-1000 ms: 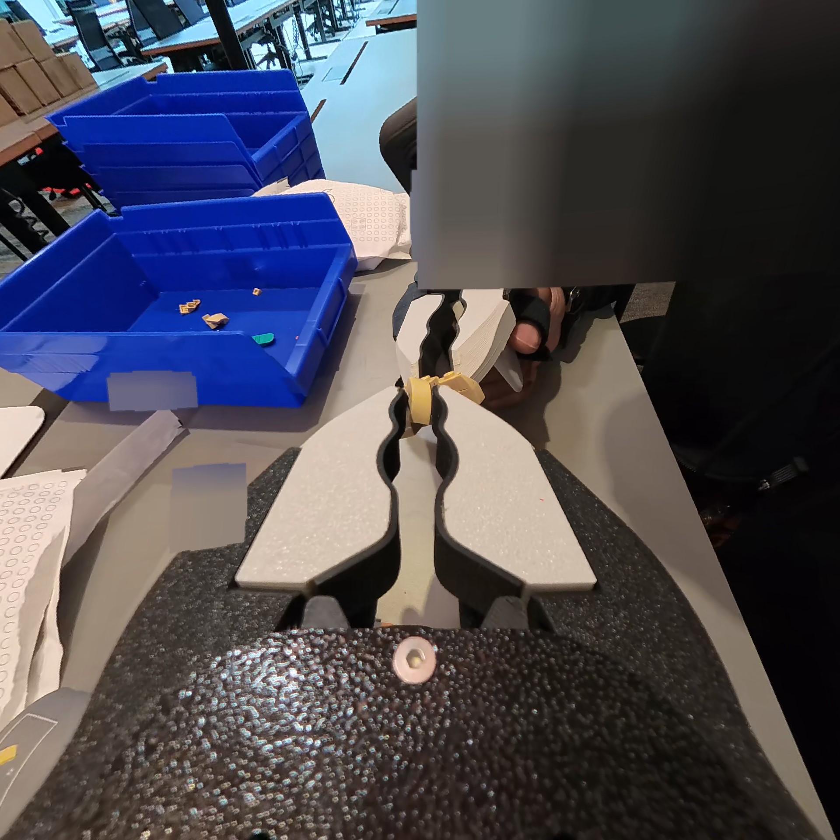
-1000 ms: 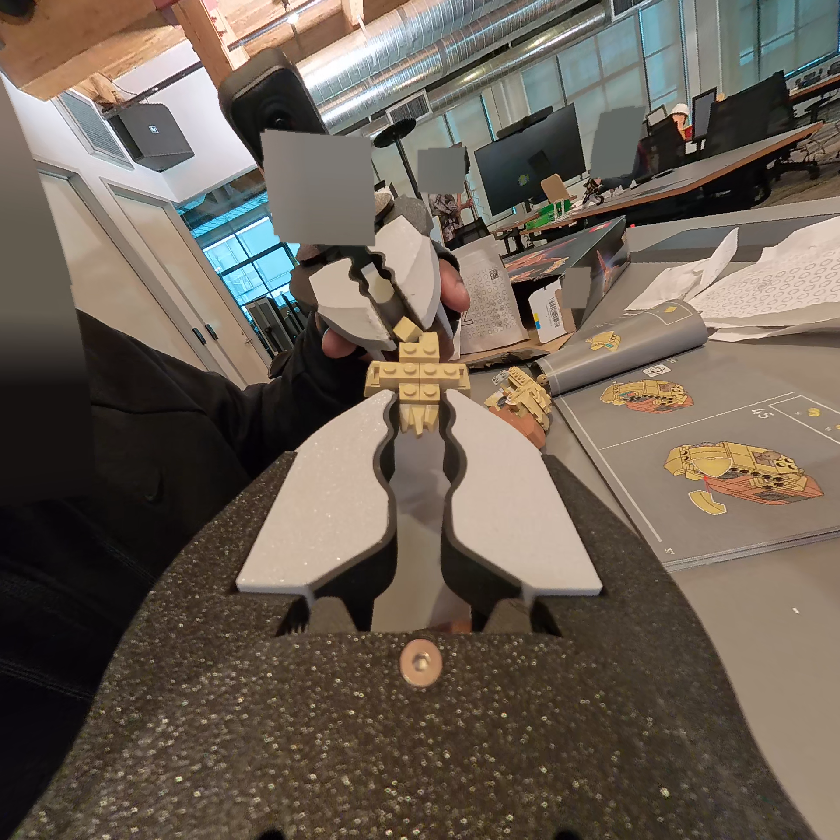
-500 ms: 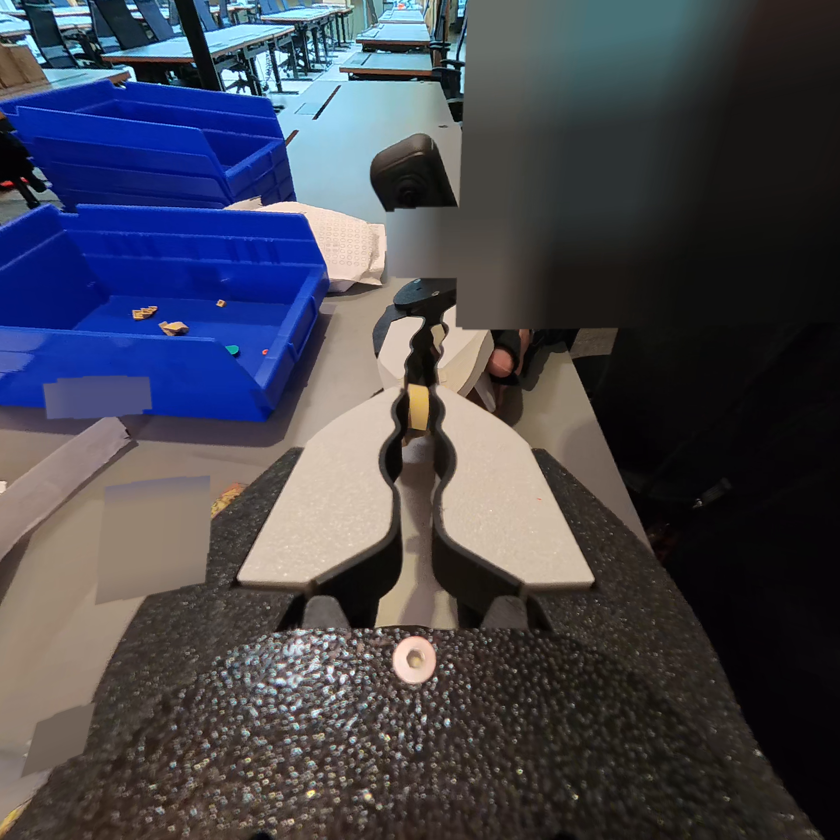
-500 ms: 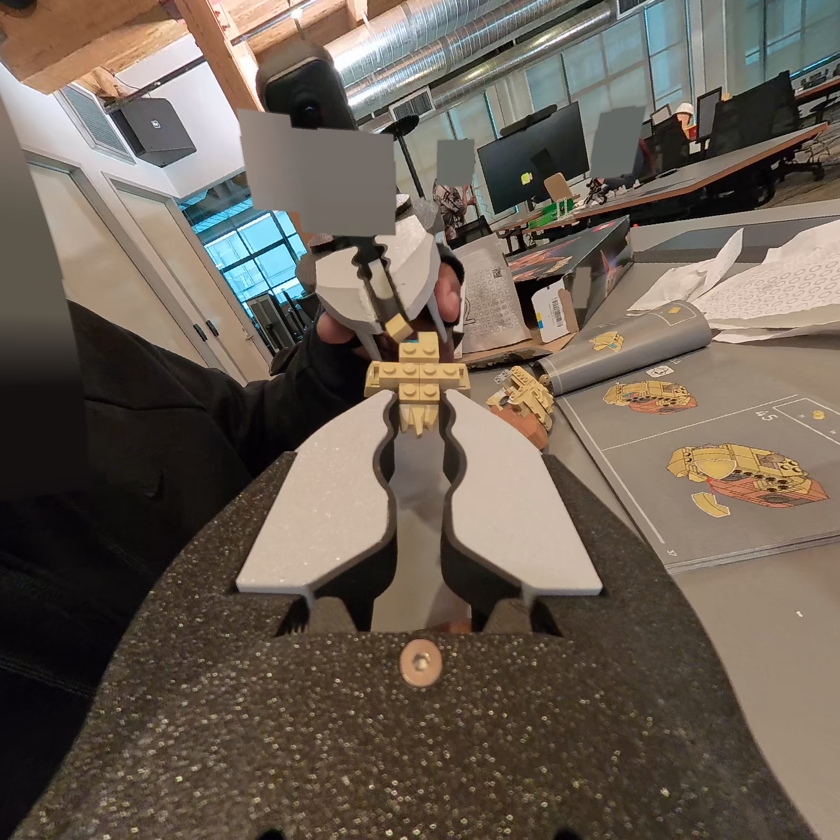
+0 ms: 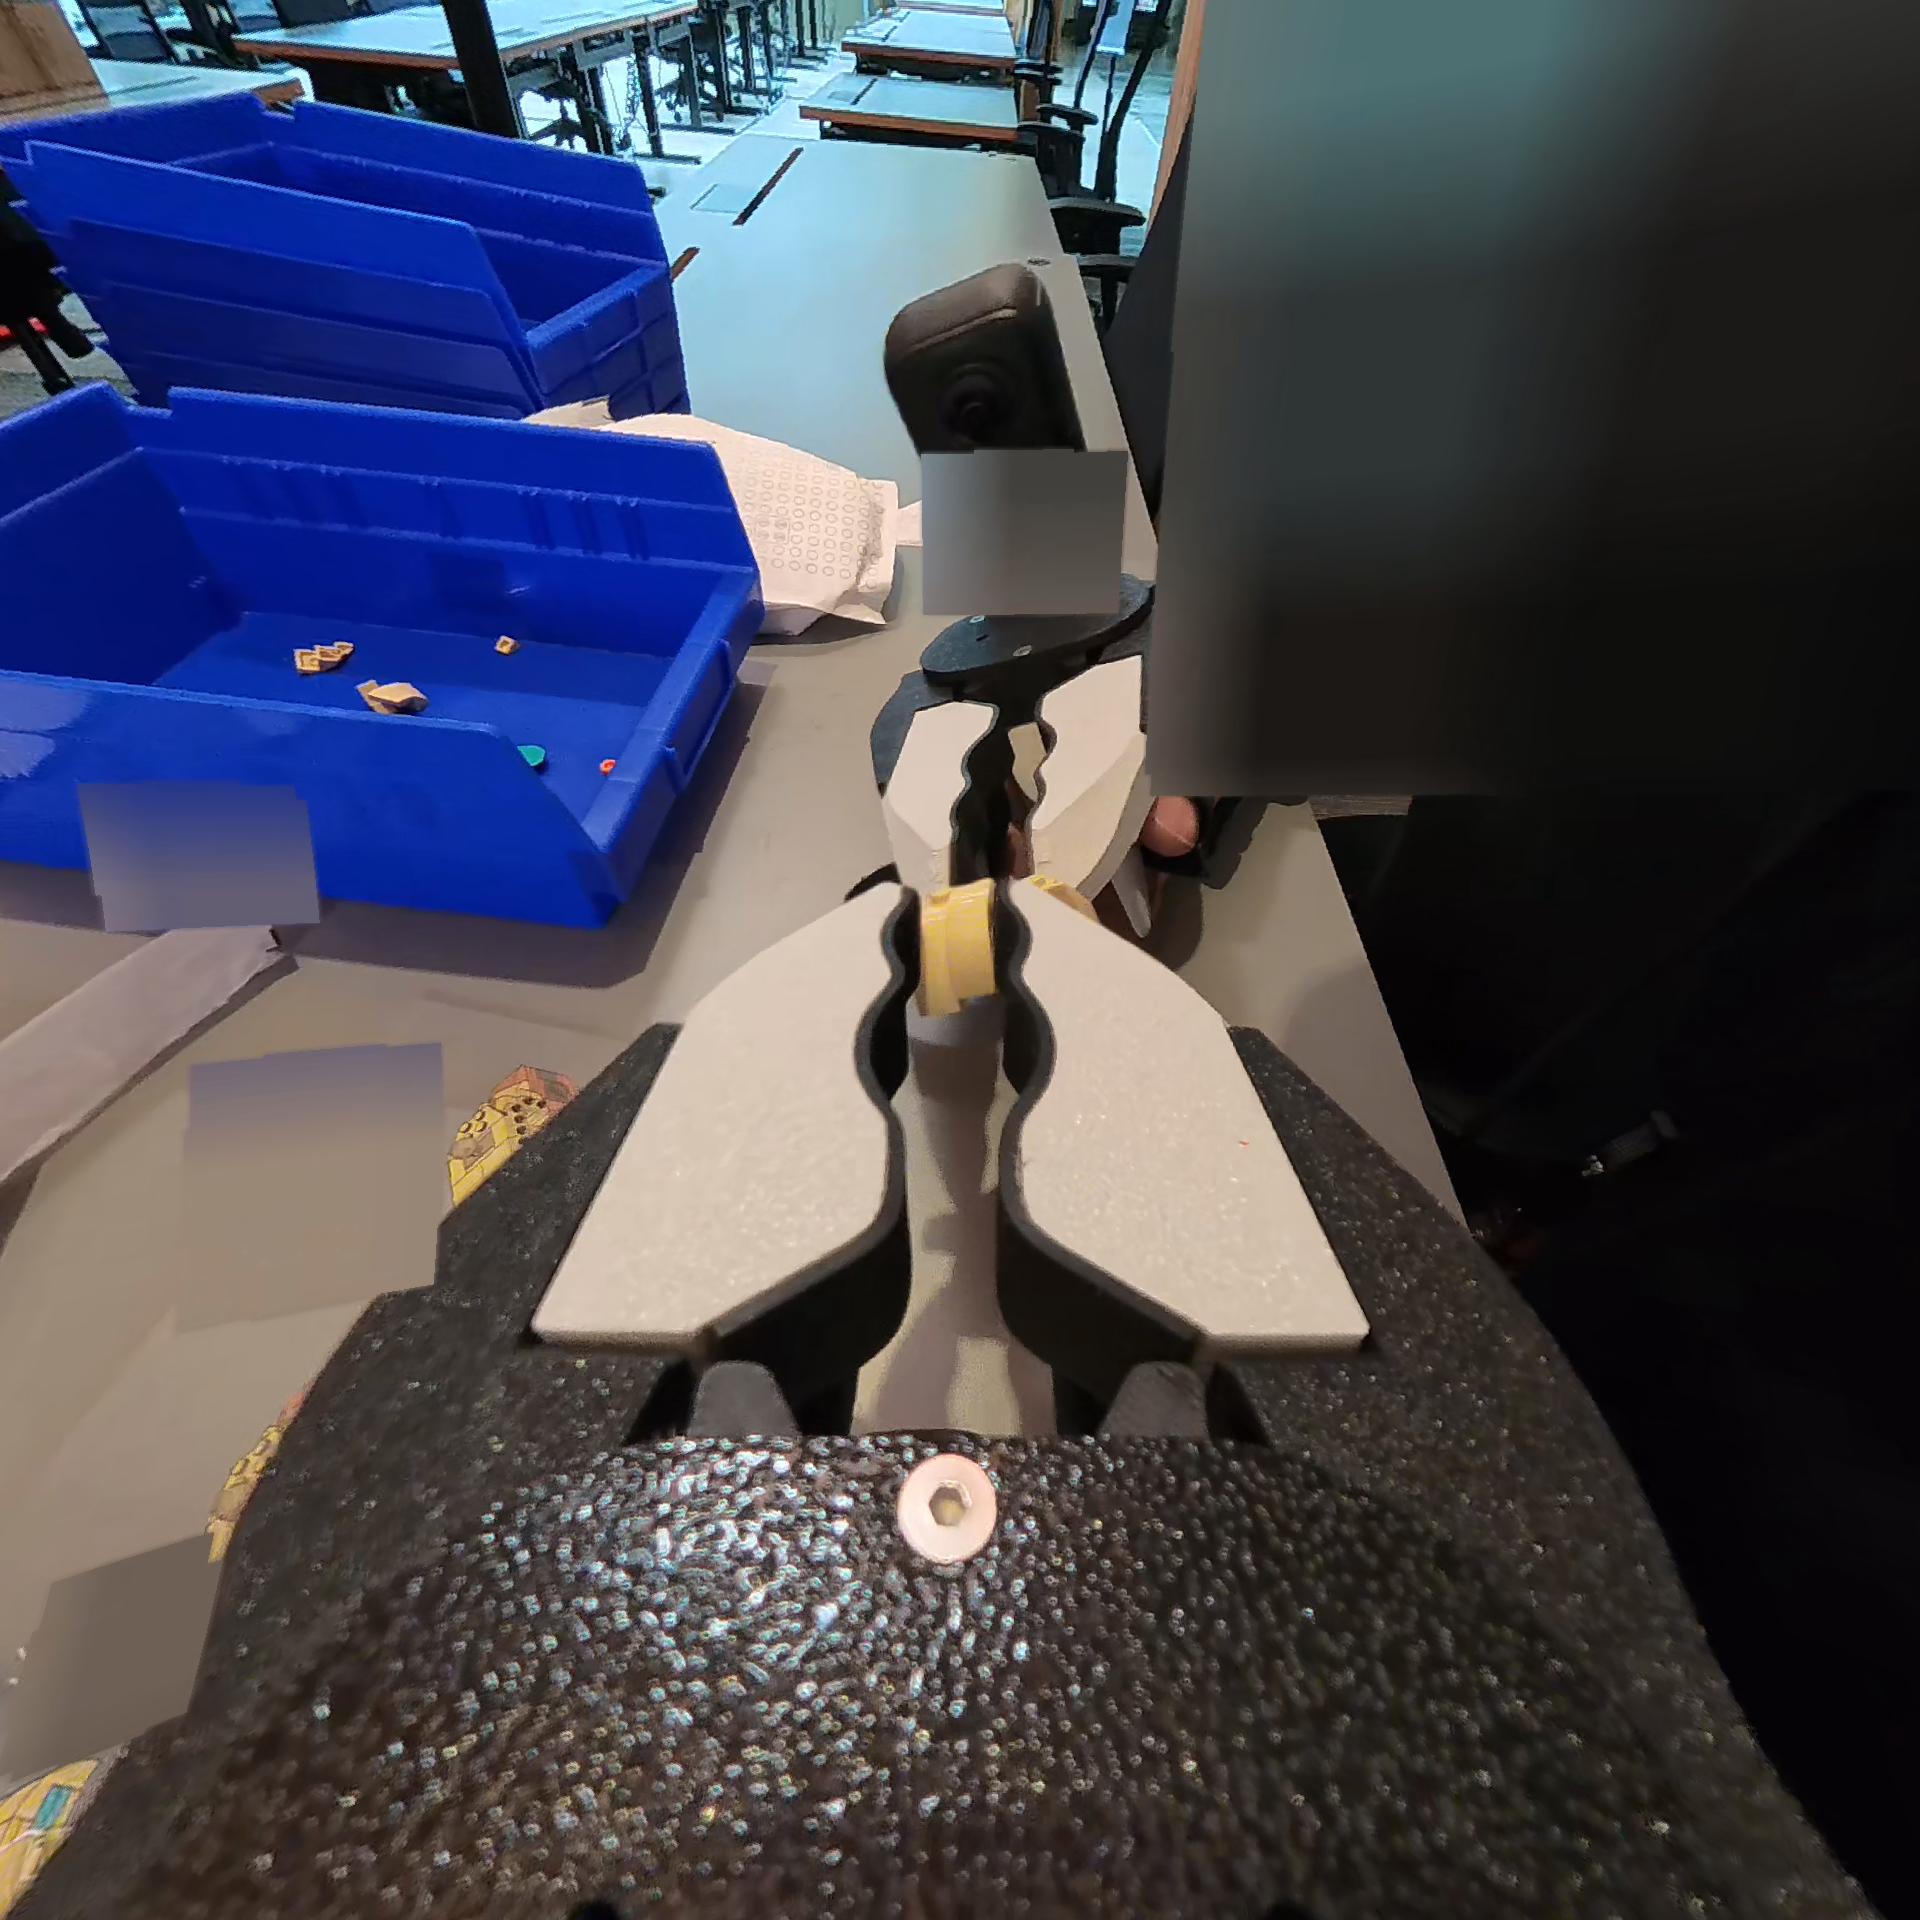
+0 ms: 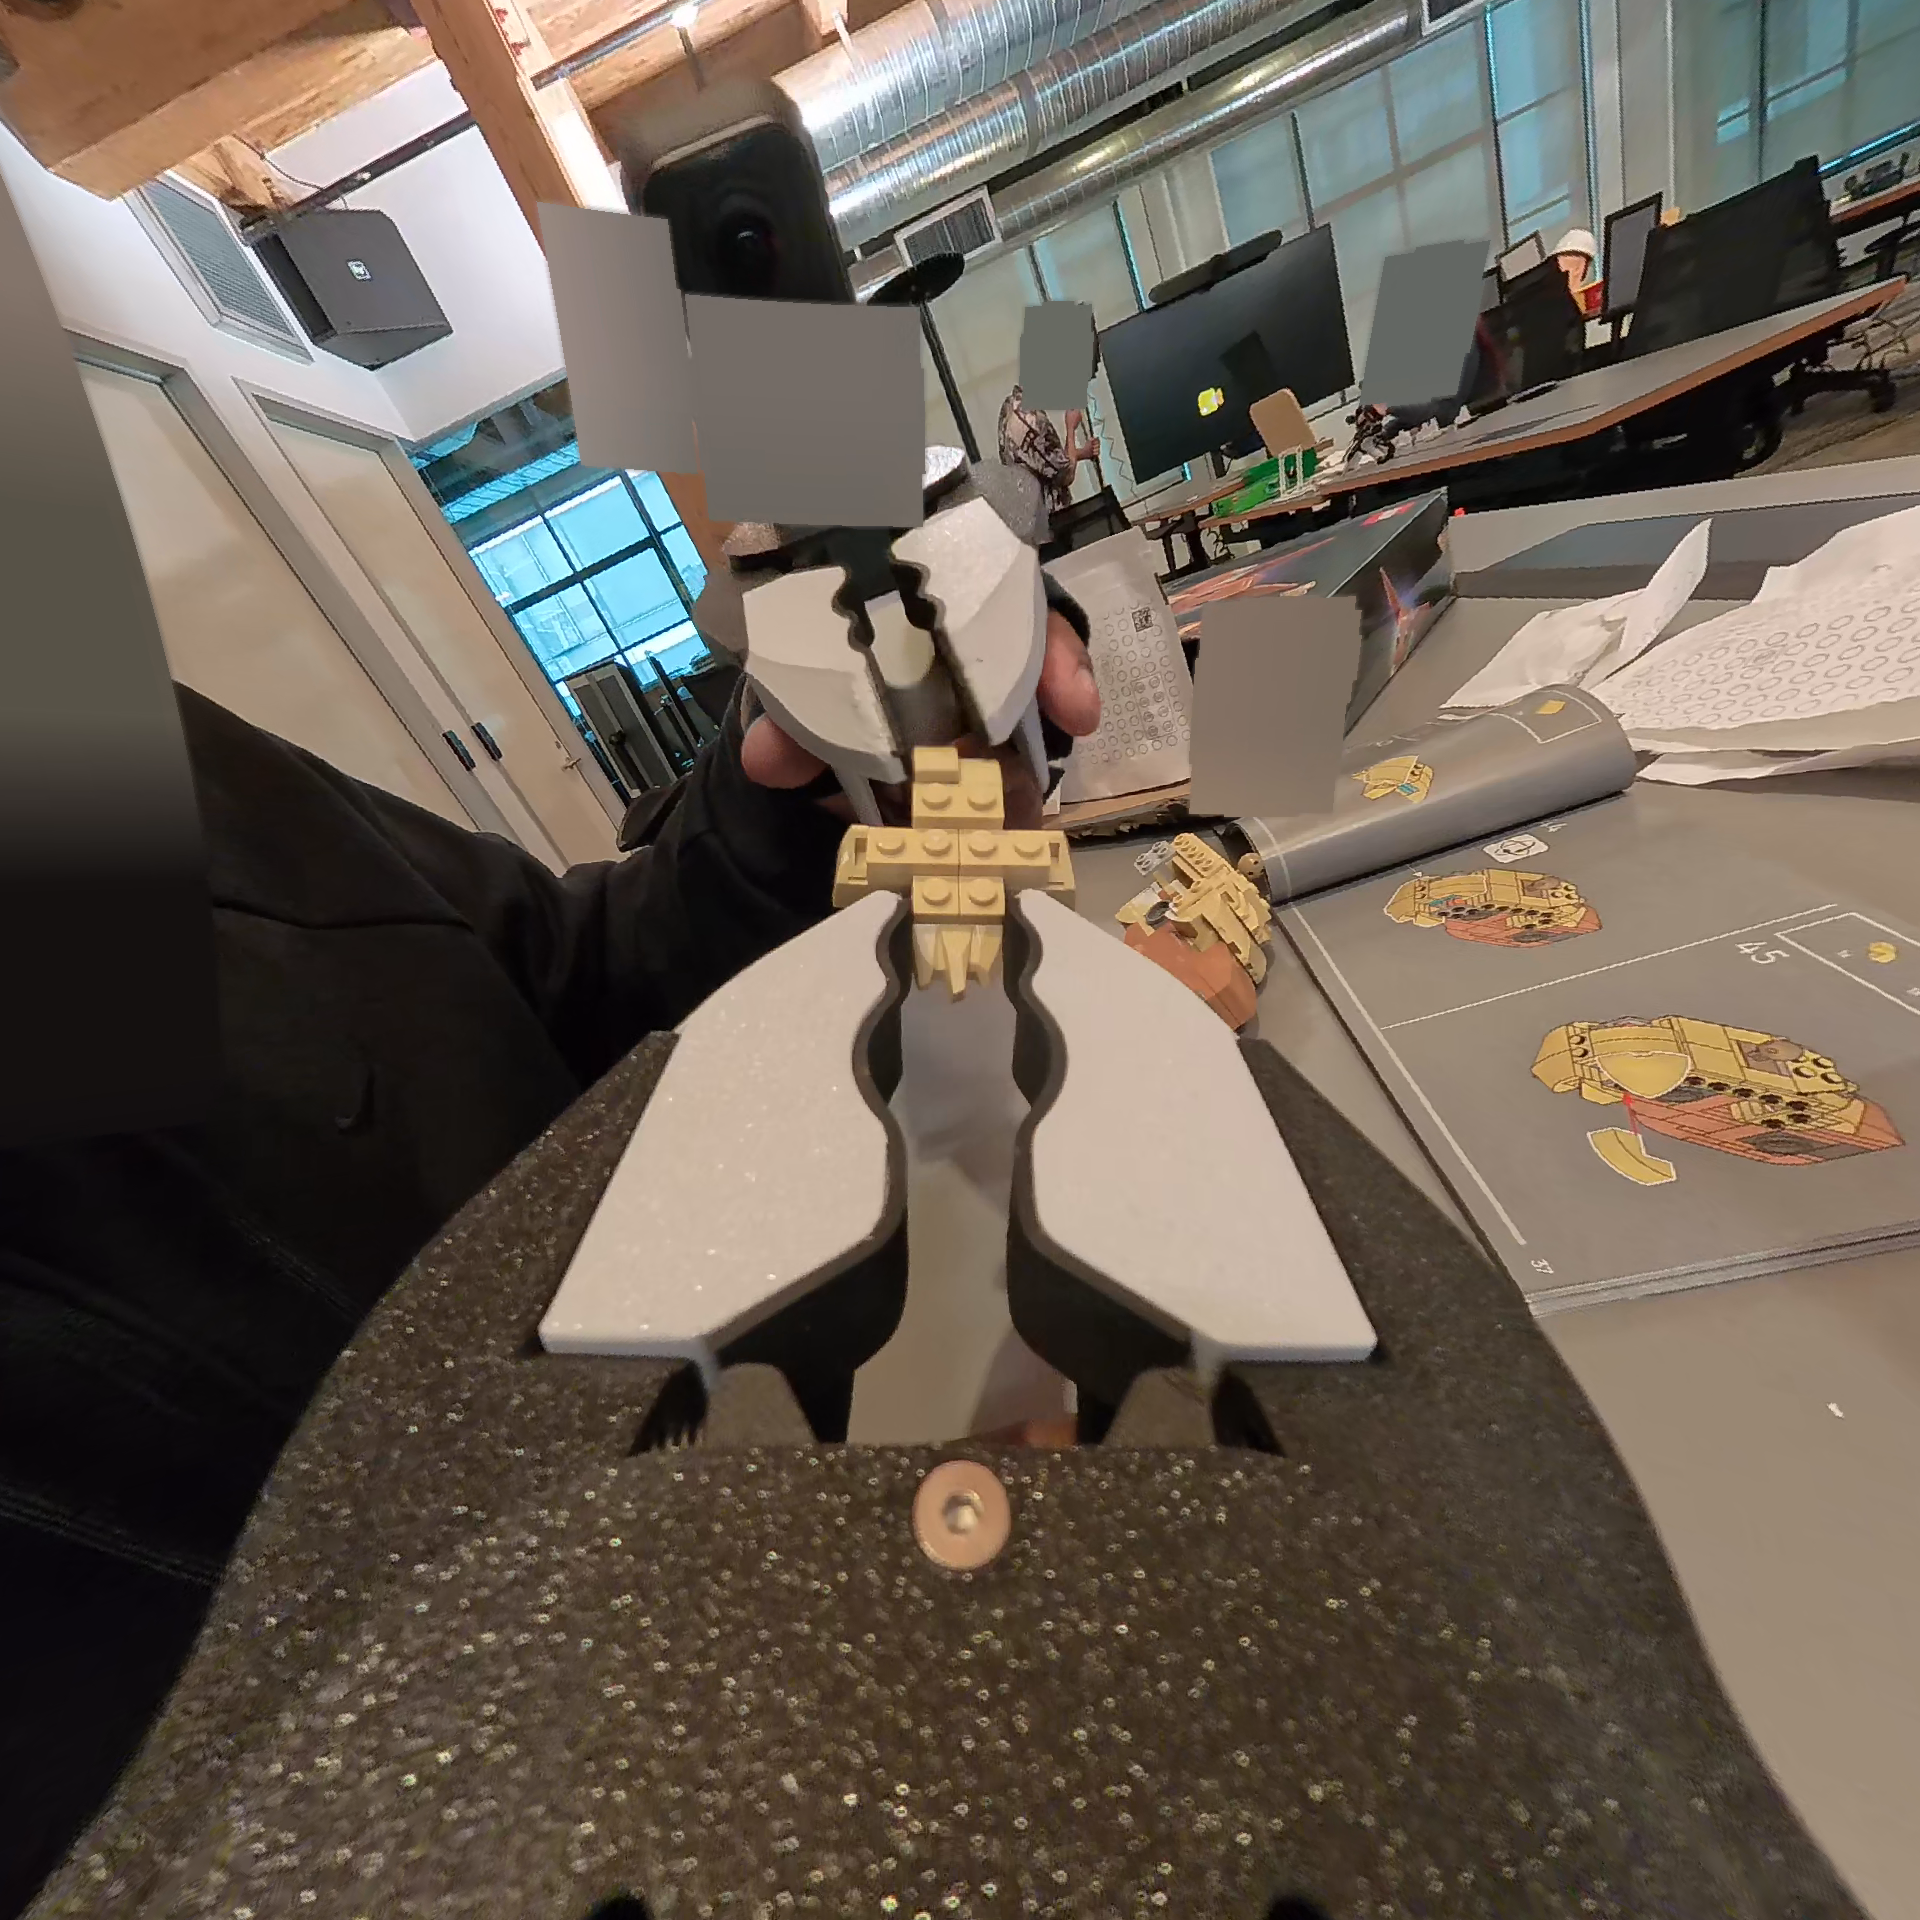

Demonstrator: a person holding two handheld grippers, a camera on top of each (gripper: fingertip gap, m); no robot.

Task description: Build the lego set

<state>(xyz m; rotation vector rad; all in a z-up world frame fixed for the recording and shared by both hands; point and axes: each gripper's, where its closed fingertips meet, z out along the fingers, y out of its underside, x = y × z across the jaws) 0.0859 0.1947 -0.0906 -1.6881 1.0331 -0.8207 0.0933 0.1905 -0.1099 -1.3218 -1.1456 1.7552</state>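
Grey table [image 5: 852,312] carries the largest items: a blue bin [image 5: 436,831] with a few loose tan pieces in it at the left gripper's left, more blue bins stacked behind it, and white punched paper sheets [image 5: 821,520] beyond. On the other side lie an open instruction booklet [image 6: 1662,1039] and a half-built tan and brown model [image 6: 1205,925], just beside the booklet's edge.

Change noted: a second ago the left gripper's piece sat against the far end of the cross-shaped assembly; half a second ago it stood clear of it. It now sits close in again, at the far tip. The blue bins have slid across the left view, so that gripper has swung and re-aimed.

Left gripper [image 5: 956,951]: fingers nearly closed, pinching a small pale yellow curved piece [image 5: 951,956] at the tips; both pads appear to bear on it.

Right gripper [image 6: 956,945]: fingers narrowly apart, clamped on the lower stem of a tan cross-shaped brick assembly [image 6: 956,857], held above the table edge. The gap has not changed over the last second.
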